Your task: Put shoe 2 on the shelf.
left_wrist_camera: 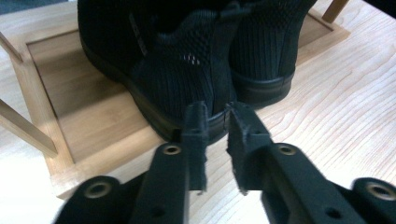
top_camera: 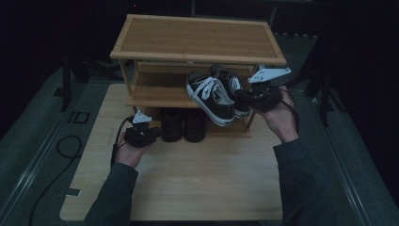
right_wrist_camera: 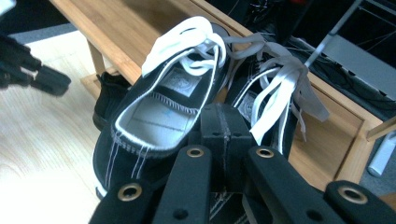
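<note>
A wooden shoe rack (top_camera: 197,37) stands at the far side of the light wooden worktop (top_camera: 202,174), with a flat top board, a middle shelf and a low bottom tray.

The right tool (top_camera: 244,100) is held up at the right end of the middle shelf. In the right gripper view its two black jaws are pressed together on the inner heel edges of a pair of black canvas sneakers (right_wrist_camera: 159,121) with white laces and white soles, pinching the two shoes side by side. From above, the sneakers (top_camera: 214,96) hang tilted at the front edge of the middle shelf, heels toward the tool, toes pointing back and to the left over the shelf. The right hand (top_camera: 282,117) cups the tool from below.

The left tool (top_camera: 155,135) sits low, just in front of the bottom tray at its left part, held by the left hand (top_camera: 129,150). In the left gripper view its jaws stand a narrow gap apart, with nothing between them; their tips (left_wrist_camera: 215,126) are just short of the heel of the nearer of two black knit shoes (left_wrist_camera: 187,74). That pair stands upright and side by side on the bottom tray (left_wrist_camera: 88,116), heels facing the front edge, the two shoes touching. In the high view the same dark pair (top_camera: 183,125) sits under the middle shelf, below and left of the sneakers.

A black cable (top_camera: 66,146) lies on the grey floor left of the worktop.
</note>
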### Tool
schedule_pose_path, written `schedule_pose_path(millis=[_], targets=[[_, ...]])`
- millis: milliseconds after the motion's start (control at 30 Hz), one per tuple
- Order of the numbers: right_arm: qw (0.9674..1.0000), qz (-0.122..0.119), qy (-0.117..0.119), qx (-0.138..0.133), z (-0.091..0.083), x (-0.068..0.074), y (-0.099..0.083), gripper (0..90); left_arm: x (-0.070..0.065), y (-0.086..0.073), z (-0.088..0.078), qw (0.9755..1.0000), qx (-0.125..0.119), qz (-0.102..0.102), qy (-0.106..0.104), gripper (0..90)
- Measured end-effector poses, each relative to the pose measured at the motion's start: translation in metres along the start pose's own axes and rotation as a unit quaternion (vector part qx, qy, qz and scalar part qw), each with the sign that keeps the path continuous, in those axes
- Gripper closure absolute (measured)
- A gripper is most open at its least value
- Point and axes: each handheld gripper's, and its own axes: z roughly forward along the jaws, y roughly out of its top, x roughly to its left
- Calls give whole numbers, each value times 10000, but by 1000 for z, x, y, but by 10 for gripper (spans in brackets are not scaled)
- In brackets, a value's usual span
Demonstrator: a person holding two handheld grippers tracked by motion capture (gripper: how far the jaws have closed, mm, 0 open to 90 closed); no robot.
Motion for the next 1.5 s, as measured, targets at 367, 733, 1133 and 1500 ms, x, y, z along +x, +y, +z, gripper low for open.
schedule_pose_path(millis=[367, 733, 1133, 1500], targets=[[9996, -247, 98, 54, -10, 6, -15, 900, -7, 34, -16, 9985, -41, 530, 114, 900], [9995, -273, 125, 100, -16, 10, -31, 900, -12, 63, -25, 9967, -136, 775, 205, 900], [9985, -320, 315, 304, -12, 17, -53, 900, -6, 88, -25, 9961, -208, 823, 235, 900], [9965, -503, 564, 366, -3, 31, -59, 900, -2, 108, -14, 9959, -142, 812, 368, 900]])
